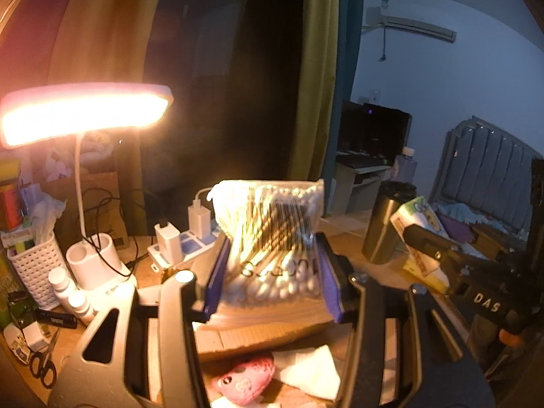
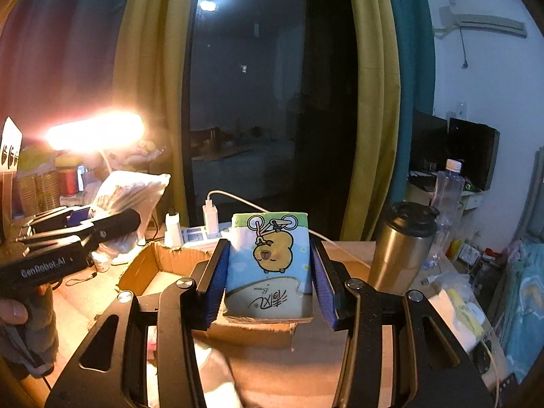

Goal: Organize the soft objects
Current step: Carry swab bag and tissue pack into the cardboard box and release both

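Both hands loaded, nothing released yet. Left gripper [image 1: 272, 268]: jaws nearly closed, clamped on the swab bag [image 1: 272, 234], held upright above the box [image 2: 163, 265]. Right gripper [image 2: 268, 282]: jaws part open, pads pressing both sides of the tissue pack [image 2: 270, 265], also above the box, toward its near wall. Pink toy [image 1: 246, 379] and white cloth [image 1: 312, 370] lie below the left gripper, seemingly already in the box. Judgement: partway; both held items remain to be lowered in. Flask [image 2: 401, 244] stands right of the box.
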Demonstrator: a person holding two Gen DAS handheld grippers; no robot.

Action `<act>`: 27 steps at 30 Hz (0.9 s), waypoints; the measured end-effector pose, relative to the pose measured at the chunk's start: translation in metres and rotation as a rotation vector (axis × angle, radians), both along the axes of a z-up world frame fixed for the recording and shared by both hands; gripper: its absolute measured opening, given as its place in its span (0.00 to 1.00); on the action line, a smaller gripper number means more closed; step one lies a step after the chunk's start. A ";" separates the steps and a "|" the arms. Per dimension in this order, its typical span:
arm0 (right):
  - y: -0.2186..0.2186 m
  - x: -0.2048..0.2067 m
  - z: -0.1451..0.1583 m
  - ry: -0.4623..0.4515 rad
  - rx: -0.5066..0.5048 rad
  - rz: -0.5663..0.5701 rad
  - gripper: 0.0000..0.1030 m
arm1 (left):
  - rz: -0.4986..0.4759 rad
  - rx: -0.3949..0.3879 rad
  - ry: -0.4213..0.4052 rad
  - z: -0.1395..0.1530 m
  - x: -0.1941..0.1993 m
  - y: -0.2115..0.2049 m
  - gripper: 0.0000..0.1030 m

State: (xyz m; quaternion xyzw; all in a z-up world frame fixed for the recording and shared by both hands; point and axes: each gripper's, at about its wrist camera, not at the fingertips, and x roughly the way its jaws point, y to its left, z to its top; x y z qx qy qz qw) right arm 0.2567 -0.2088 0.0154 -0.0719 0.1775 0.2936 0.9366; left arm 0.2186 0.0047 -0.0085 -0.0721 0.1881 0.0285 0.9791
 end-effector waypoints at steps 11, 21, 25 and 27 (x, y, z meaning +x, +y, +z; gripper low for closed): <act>0.007 0.051 -0.034 0.091 0.051 0.024 0.47 | -0.003 -0.019 0.077 -0.036 0.050 -0.007 0.48; 0.019 0.084 -0.070 0.189 0.037 0.035 0.47 | -0.026 -0.064 0.185 -0.079 0.088 -0.010 0.48; 0.024 0.092 -0.079 0.222 0.035 0.048 0.47 | -0.039 -0.079 0.220 -0.089 0.095 -0.013 0.48; 0.025 0.095 -0.082 0.235 0.035 0.049 0.47 | -0.056 -0.083 0.252 -0.096 0.100 -0.015 0.49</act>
